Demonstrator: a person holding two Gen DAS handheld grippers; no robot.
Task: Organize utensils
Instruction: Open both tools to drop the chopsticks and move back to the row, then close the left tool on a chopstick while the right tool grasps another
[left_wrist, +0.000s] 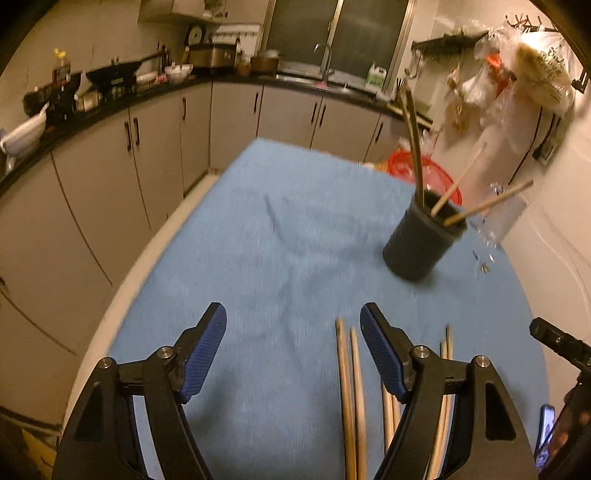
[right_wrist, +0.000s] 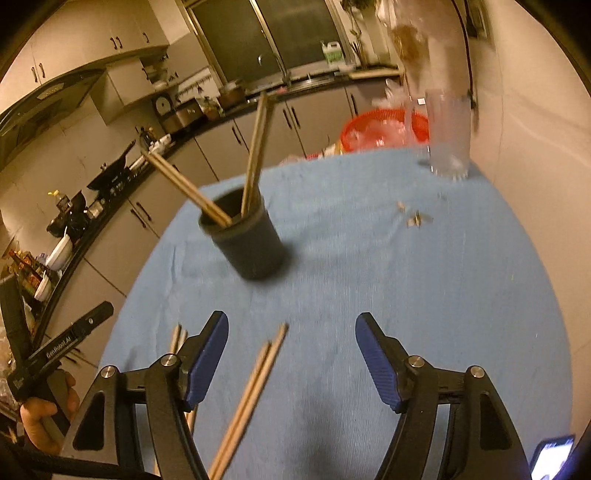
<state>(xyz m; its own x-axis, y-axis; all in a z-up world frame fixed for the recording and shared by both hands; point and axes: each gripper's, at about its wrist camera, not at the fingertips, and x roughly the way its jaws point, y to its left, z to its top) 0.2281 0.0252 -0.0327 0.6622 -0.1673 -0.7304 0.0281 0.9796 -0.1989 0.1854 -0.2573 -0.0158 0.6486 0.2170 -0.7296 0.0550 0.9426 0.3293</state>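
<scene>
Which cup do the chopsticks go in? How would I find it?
Look at the table under the blue cloth. Near its middle stands a dark round cup with chopsticks already sticking out. The other cup, a clear glass at the far edge, is see-through and holds none.

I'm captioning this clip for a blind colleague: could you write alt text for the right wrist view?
The open right gripper hovers over a pair of loose chopsticks on a blue cloth, with nothing between its pads. Beyond stands a dark cup holding more chopsticks, with a clear glass at the far edge. The left gripper shows at the left, in a hand.
</scene>
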